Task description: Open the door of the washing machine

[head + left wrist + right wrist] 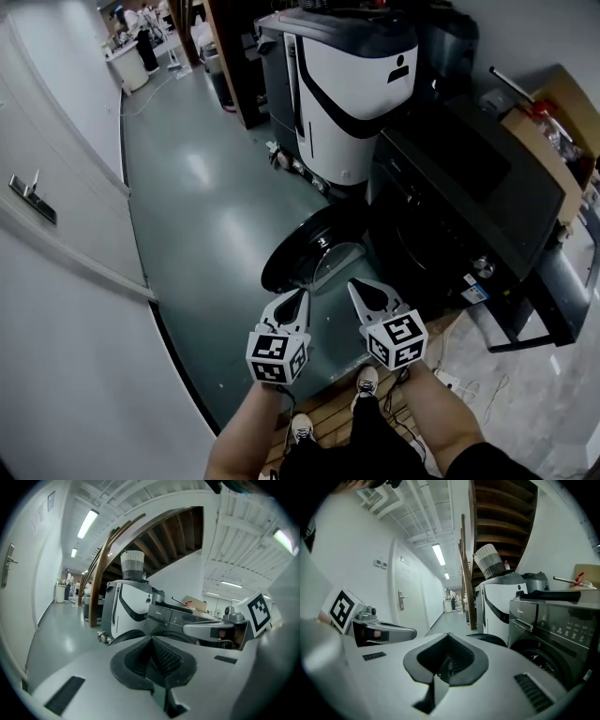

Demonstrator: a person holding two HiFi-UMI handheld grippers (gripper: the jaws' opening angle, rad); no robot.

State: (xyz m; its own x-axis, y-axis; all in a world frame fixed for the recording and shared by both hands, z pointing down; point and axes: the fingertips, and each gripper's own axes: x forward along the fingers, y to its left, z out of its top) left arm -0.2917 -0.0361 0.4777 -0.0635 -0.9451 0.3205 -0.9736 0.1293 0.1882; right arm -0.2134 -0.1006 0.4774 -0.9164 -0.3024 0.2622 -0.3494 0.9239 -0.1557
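Note:
The dark washing machine (441,216) stands at the right in the head view. Its round door (305,248) hangs swung open to the left, over the grey floor. My left gripper (298,292) and right gripper (356,284) are held side by side just in front of the open door, touching nothing. Both are shut, with nothing between the jaws. In the left gripper view the shut left gripper (151,640) points toward the machine (173,618). In the right gripper view the shut right gripper (447,637) has the machine's front (553,630) to its right and the door (487,638) just beyond it.
A tall white-and-black unit (352,84) stands behind the washing machine. A cardboard box (553,122) lies on top at the far right. A white wall with a door handle (33,197) runs along the left. The person's shoes (367,380) stand on wooden slats, with cables nearby.

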